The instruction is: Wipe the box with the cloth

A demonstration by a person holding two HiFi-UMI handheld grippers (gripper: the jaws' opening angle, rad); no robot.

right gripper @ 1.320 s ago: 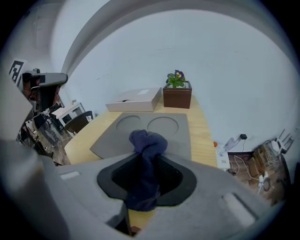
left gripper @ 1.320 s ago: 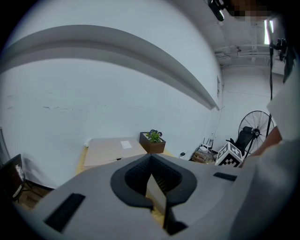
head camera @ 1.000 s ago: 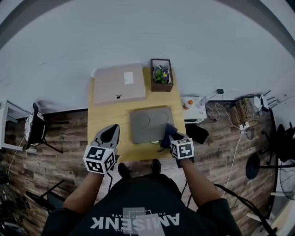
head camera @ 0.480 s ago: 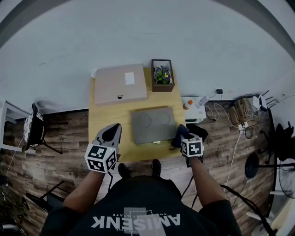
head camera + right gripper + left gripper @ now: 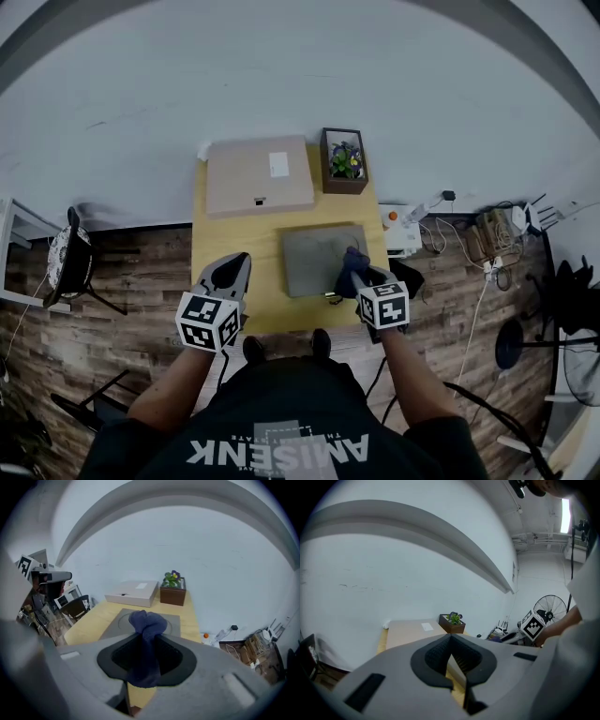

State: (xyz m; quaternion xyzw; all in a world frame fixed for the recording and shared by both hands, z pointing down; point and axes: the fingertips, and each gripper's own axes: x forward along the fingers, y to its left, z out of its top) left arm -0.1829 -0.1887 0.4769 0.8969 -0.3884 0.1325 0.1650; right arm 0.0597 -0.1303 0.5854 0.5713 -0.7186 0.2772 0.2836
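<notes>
Right hand-held gripper (image 5: 147, 654) is clamped on the dark blue soft cloth (image 5: 147, 623), which bunches and flops past the jaw tips. It looks limp and light, so the pinch belongs at the gathered middle. The cloth hangs over the right edge of the flat grey box with faint circles on top (image 5: 314, 255), mid-way across the yellow wooden surface (image 5: 225, 234). I can't tell whether it is touching.

The box looks stiff and light, and may slide under a hard stroke.

Left hand-held gripper (image 5: 228, 277), jaws together on nothing, hovers off the box at near left.

Behind sits a brown wooden planter (image 5: 345, 188) holding a small flowering plant (image 5: 345, 159), beside a flat tan cardboard box (image 5: 260, 175).
</notes>
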